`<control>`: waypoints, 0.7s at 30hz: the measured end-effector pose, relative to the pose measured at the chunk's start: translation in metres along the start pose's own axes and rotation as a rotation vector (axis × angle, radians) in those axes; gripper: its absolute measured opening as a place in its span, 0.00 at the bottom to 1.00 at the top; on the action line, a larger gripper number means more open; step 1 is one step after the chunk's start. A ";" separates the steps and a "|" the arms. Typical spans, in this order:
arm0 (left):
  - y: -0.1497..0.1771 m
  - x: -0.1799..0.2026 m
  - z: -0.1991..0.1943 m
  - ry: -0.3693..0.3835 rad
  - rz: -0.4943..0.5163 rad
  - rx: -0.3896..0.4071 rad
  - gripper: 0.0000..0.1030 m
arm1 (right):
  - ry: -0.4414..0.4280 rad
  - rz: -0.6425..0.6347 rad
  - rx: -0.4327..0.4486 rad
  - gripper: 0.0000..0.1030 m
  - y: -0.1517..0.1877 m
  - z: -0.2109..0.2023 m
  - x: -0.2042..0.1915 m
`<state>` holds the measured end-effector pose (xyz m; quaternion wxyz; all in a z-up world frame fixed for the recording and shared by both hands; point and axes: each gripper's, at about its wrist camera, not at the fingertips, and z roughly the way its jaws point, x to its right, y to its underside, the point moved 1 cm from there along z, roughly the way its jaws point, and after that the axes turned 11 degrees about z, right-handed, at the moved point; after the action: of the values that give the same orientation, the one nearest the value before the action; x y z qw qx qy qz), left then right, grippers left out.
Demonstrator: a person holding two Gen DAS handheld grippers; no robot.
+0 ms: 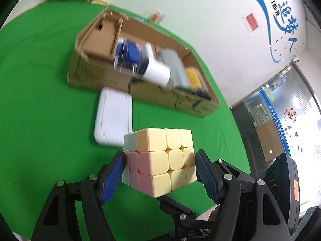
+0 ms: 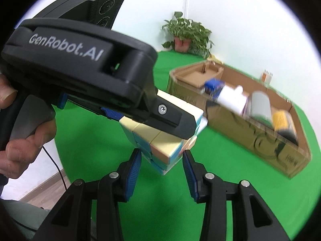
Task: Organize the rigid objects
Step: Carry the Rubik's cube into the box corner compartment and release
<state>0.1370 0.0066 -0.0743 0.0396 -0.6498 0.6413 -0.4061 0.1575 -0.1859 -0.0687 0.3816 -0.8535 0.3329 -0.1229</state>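
A pastel puzzle cube sits between the blue pads of my left gripper, which is shut on it and holds it above the green table. In the right wrist view the same cube is held by the left gripper's black body, coming in from the left. My right gripper is open, its blue fingers on either side of the cube's lower corner, apart from it. A white flat box lies on the cloth.
A long cardboard box holds a white bottle, a blue item, a grey item and a yellow item; it also shows in the right wrist view. A potted plant stands at the table's far corner.
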 end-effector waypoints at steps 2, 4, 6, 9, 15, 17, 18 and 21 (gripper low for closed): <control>-0.015 -0.003 -0.008 -0.005 0.003 0.020 0.67 | 0.004 -0.016 0.016 0.40 -0.015 0.003 -0.001; -0.029 -0.009 -0.016 -0.006 0.004 0.042 0.67 | 0.001 -0.025 0.032 0.40 -0.032 0.008 -0.002; -0.042 -0.017 -0.027 -0.012 0.007 0.059 0.67 | -0.013 -0.020 0.044 0.40 -0.048 0.014 -0.002; -0.064 -0.027 -0.034 -0.026 0.025 0.070 0.66 | -0.014 -0.031 0.057 0.40 -0.066 0.023 -0.001; -0.116 -0.051 -0.038 -0.047 0.053 0.082 0.66 | -0.016 -0.032 0.062 0.40 -0.111 0.056 0.017; -0.133 -0.060 -0.036 -0.048 0.054 0.082 0.66 | -0.012 -0.036 0.061 0.40 -0.126 0.069 0.021; -0.142 -0.065 -0.035 -0.049 0.060 0.082 0.66 | -0.009 -0.038 0.063 0.40 -0.134 0.077 0.022; -0.168 -0.079 -0.028 -0.054 0.074 0.068 0.66 | -0.010 -0.022 0.063 0.40 -0.147 0.090 0.026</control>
<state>0.2680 0.1170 0.0030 0.0938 -0.6345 0.6496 -0.4082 0.2885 -0.0800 -0.0230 0.4086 -0.8452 0.3175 -0.1334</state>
